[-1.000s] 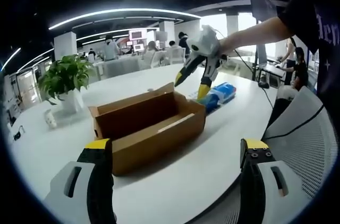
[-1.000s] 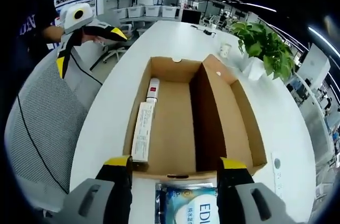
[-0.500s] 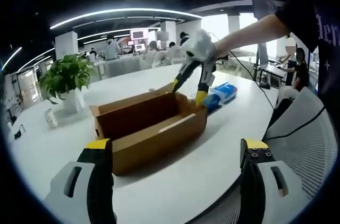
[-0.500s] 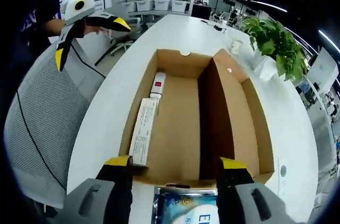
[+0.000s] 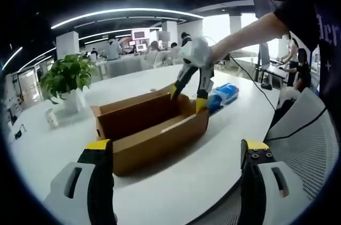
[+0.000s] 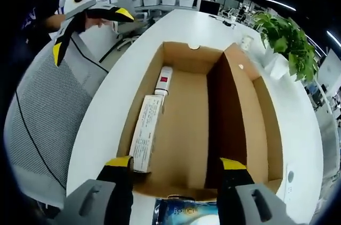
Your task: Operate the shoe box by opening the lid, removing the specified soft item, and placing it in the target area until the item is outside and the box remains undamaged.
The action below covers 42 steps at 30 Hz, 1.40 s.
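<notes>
white table (image 5: 176,177) in an open office: your right gripper (image 5: 187,96), jaws apart, over the open shoe box (image 6: 213,129); left gripper (image 5: 176,155) spread near table edge

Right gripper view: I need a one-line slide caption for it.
Open right gripper poised over the open shoe box, blue soft pack outside.

Both grippers: grey bodies, black jaws, yellow tips. Right gripper (image 5: 186,91) has a black cable. Person wears a dark printed short sleeve (image 5: 305,6).
</notes>
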Available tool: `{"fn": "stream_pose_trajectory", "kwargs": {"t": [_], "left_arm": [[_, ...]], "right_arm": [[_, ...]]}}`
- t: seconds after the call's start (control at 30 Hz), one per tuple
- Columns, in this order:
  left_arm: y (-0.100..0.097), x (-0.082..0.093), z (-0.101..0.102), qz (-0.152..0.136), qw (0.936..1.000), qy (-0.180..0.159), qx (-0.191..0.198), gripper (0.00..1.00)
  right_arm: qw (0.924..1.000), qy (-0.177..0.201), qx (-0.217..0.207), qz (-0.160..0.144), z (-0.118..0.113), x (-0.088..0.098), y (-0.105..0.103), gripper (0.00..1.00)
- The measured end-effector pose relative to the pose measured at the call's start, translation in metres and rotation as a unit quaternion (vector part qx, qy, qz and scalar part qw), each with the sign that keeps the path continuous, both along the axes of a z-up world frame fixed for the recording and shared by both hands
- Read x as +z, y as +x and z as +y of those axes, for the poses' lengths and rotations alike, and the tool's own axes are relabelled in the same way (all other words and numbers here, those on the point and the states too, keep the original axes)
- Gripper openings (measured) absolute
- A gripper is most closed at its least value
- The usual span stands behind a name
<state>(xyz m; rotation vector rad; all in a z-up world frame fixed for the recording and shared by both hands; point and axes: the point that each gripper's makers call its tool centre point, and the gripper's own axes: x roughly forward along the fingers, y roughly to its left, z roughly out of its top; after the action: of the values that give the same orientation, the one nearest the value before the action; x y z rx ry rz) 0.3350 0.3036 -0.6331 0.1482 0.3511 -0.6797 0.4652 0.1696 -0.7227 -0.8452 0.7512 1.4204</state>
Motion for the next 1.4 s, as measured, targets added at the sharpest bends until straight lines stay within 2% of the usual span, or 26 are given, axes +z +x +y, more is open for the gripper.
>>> {"fn": "stream_pose_trajectory", "kwargs": {"t": [0.27,0.7,1.1,1.2,1.4], "left_arm": [[0.001,0.001,0.003,-0.002,1.0,-0.002,0.006,0.99],[0.001,0.0,0.002,-0.001,1.0,-0.001,0.001,0.98],[0.0,0.0,0.002,-0.001,1.0,0.0,0.001,0.98],[0.001,0.0,0.004,-0.001,1.0,-0.003,0.004,0.98],[0.002,-0.001,0.005,-0.001,1.0,-0.002,0.003,0.98]], "right_arm": [[0.9997,-0.002,-0.006,0.025,0.004,-0.009,-0.006,0.61],[0.9999,-0.01,-0.003,-0.006,0.0,-0.005,0.002,0.61],[0.9998,0.0,-0.004,0.018,0.005,-0.007,-0.008,0.6],[0.9999,-0.005,0.0,0.012,0.005,-0.013,-0.008,0.6],[0.9999,-0.01,0.002,0.009,0.003,-0.014,-0.008,0.58]]}}
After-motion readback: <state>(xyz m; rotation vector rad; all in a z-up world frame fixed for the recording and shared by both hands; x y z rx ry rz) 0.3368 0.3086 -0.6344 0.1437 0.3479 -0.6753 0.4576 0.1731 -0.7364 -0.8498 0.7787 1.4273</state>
